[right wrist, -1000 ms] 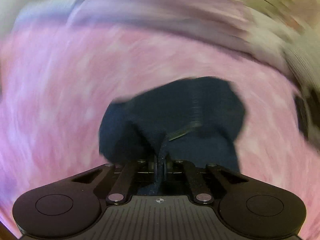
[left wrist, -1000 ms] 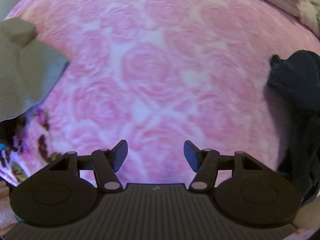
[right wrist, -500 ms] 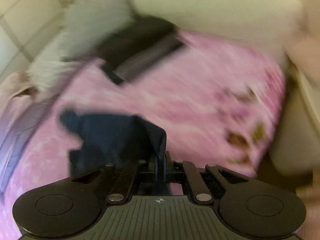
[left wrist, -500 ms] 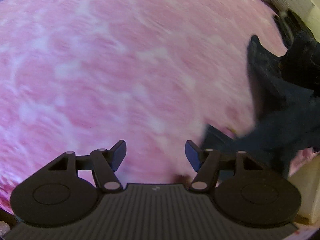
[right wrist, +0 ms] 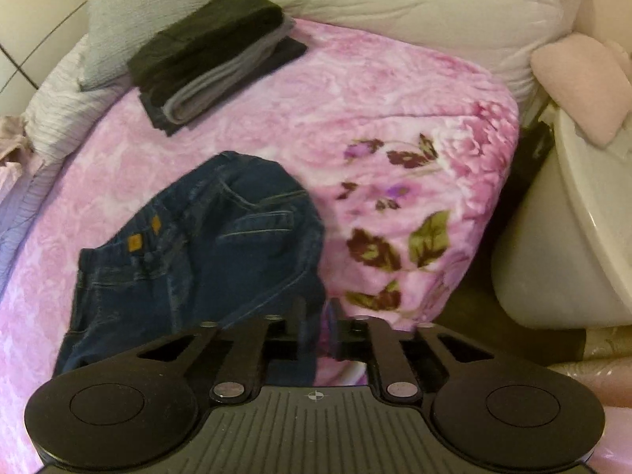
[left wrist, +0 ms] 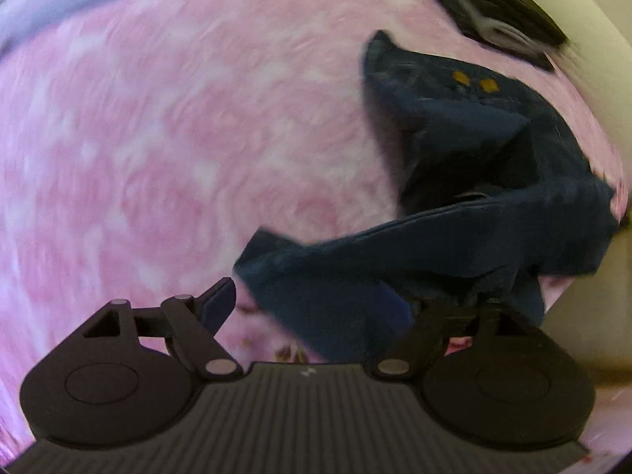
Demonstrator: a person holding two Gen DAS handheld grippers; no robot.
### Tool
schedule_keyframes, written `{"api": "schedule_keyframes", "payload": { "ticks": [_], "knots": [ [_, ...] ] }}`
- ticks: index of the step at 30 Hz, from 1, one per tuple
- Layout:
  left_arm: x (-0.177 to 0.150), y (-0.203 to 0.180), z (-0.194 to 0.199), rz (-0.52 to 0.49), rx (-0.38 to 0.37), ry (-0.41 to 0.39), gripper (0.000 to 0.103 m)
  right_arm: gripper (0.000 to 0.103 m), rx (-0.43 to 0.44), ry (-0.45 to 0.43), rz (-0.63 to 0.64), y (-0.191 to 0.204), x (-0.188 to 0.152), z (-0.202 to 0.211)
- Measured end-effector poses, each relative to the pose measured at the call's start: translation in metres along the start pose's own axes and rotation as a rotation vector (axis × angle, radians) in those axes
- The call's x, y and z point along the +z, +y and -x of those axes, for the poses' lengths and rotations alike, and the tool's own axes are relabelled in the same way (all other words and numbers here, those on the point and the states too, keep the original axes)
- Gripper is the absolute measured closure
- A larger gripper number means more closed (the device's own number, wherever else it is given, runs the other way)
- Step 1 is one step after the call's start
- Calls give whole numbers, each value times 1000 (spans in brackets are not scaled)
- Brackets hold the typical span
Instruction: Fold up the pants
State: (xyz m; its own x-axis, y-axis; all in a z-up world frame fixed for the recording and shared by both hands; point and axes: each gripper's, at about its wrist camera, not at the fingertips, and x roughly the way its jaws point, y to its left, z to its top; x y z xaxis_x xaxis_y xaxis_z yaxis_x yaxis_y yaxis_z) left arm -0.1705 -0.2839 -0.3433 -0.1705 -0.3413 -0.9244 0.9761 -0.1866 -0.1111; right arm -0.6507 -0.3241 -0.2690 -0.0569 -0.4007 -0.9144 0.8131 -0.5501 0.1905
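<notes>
My jeans point(right wrist: 197, 252) lie crumpled on the pink blanket point(right wrist: 355, 91). My right gripper point(right wrist: 319, 330) jaws have just opened a little, letting go. My left gripper point(left wrist: 316, 304) jaws have opened wide over the jeans.

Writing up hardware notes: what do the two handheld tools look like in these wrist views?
Both match: the left tool and right tool are matte black, with a ribbed centre plate, two round side discs, silver pivot pins and flat dark fingers. No cables, hands or sleeves show.

Dark blue jeans point(right wrist: 205, 245) lie on a pink rose-patterned blanket point(right wrist: 355, 91).
</notes>
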Motion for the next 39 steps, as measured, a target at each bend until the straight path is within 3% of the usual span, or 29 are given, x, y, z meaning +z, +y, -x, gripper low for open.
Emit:
{"api": "schedule_keyframes", "payload": {
  "ticks": [1,3,6,11,12,13,16,18,19,20,21,30,32,33,36,39],
  "knots": [
    [3,-8,0,-55,5,-20,23,75,-3,4,-14,-5,-1,-3],
    [7,-20,-1,-137,1,-58,21,68,-1,15,-42,-13,-4,-7],
    [11,-36,-16,-206,-46,-89,20,67,-4,49,-78,-25,-11,-13],
    [12,-60,-58,-240,-82,-66,23,66,-1,79,-133,-44,-25,-18],
    [12,-63,-64,-239,-86,-57,32,66,6,87,-151,-48,-29,-19],
    [11,-64,-67,-240,-96,-36,54,65,14,103,-170,-52,-35,-20],
    [5,-64,-64,-265,-99,-11,81,65,37,137,-222,-60,-49,-24],
    [4,-61,-57,-270,-113,-19,82,65,45,139,-245,-61,-55,-25],
    [6,-57,-55,-255,-122,-29,76,65,50,138,-248,-60,-56,-26],
    [9,-54,-53,-225,-121,-40,68,65,55,135,-247,-58,-56,-27],
    [15,-51,-53,-195,-125,-51,51,64,61,127,-245,-57,-55,-27],
    [35,-72,-102,-195,-222,-134,49,62,23,116,-248,-62,-54,-34],
    [37,-74,-110,-178,-236,-148,54,61,20,125,-260,-65,-56,-38],
    [38,-75,-109,-181,-244,-157,64,61,26,134,-269,-66,-57,-40],
    [45,-72,-99,-165,-248,-170,82,61,47,144,-283,-61,-57,-47],
    [67,-55,-77,-81,-291,-183,88,61,79,144,-263,-43,-50,-51]
  ]
}}
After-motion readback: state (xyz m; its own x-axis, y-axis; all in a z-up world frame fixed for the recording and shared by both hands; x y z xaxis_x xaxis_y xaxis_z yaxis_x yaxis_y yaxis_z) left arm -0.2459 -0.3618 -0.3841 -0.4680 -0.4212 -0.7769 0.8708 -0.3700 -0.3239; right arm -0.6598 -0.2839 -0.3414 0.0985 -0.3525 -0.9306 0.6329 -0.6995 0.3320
